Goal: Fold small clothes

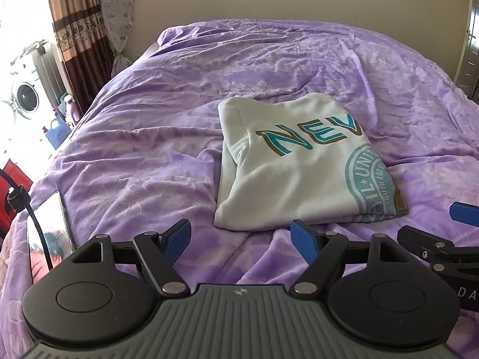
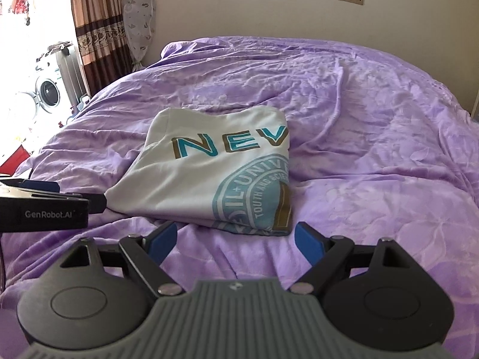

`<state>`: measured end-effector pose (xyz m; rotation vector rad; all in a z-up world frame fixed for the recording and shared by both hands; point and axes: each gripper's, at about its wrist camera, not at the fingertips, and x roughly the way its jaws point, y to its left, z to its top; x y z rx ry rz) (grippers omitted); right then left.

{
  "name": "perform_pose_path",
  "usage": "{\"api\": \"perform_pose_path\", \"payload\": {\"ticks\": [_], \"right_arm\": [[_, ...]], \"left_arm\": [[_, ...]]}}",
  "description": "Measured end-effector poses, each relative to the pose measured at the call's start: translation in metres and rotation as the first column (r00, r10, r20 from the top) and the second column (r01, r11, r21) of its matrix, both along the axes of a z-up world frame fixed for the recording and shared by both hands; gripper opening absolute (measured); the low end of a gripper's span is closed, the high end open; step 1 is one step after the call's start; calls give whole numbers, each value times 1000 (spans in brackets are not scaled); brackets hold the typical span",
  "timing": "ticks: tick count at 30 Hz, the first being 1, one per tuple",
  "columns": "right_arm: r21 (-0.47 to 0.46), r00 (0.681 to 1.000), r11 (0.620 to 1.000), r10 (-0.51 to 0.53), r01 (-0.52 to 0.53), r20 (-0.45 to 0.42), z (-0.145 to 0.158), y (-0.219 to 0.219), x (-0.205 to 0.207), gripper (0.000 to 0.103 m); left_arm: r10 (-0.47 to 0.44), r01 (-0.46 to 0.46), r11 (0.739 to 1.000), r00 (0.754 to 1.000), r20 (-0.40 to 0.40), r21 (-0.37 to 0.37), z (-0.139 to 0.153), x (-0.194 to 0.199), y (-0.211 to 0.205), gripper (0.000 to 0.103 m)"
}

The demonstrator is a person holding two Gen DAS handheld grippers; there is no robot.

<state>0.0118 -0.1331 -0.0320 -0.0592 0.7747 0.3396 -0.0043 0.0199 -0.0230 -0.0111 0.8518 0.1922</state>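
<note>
A white T-shirt (image 1: 287,167) with teal "NEV" lettering and a round teal seal lies folded into a compact rectangle on the purple bedspread (image 1: 155,137). My left gripper (image 1: 244,236) hovers open just in front of the shirt's near edge, nothing between its blue pads. In the right wrist view the same shirt (image 2: 209,176) lies ahead, and my right gripper (image 2: 236,239) stands open just short of its near right corner, holding nothing. Each gripper shows at the edge of the other's view: the right one (image 1: 434,239) and the left one (image 2: 45,206).
A phone (image 1: 49,233) with a black cable lies on the bed at the near left. Beyond the bed's left side stand a washing machine (image 1: 25,98), bottles and a brown curtain (image 1: 77,39). Rumpled purple bedspread (image 2: 374,149) stretches right of the shirt.
</note>
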Motion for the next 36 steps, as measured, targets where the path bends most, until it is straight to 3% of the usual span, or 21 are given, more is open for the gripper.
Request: {"api": "perform_pose_path", "payload": {"ticks": [36], "right_arm": [[-16, 1000, 999, 30, -30, -7, 0, 3, 4, 82]], "left_arm": [[-11, 11, 1000, 1000, -7, 1, -1, 3, -1, 89]]}}
